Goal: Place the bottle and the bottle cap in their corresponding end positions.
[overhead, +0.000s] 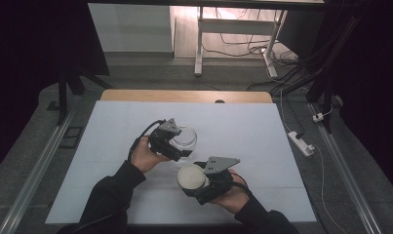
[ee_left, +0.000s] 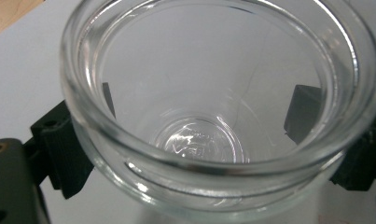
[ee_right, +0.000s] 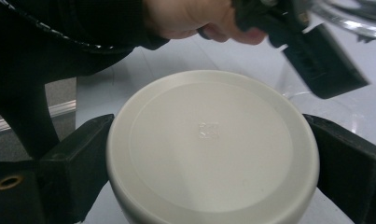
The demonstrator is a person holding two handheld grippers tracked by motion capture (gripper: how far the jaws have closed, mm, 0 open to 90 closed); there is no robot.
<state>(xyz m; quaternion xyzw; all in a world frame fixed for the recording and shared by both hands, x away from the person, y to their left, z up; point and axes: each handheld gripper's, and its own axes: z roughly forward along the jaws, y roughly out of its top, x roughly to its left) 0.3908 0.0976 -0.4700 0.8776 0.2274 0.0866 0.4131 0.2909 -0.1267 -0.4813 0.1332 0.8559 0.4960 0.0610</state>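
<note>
1. Left gripper (overhead: 180,148) is clamped on the glass jar (overhead: 184,138), jaws on opposite sides of the wall just below the rim (ee_left: 209,163). The jar sits mid-table on the white mat (overhead: 262,126) and is open and empty.
2. Right gripper (overhead: 196,179) grips the white lid (overhead: 191,177) by its edge, face up, near the jar on the person's side and not touching it.
3. Risk: smooth glass against hard jaws. If the lid is pressed down off-centre, the jar could twist or slip in the clamp.
4. Risk: the lid is held at only two points on its edge (ee_right: 129,196), so it could tilt and land cocked on the rim.
5. Risk: the two grippers are close together (the left one crosses the top of the right gripper view (ee_right: 316,60)), so a collision on approach is likely.
</note>
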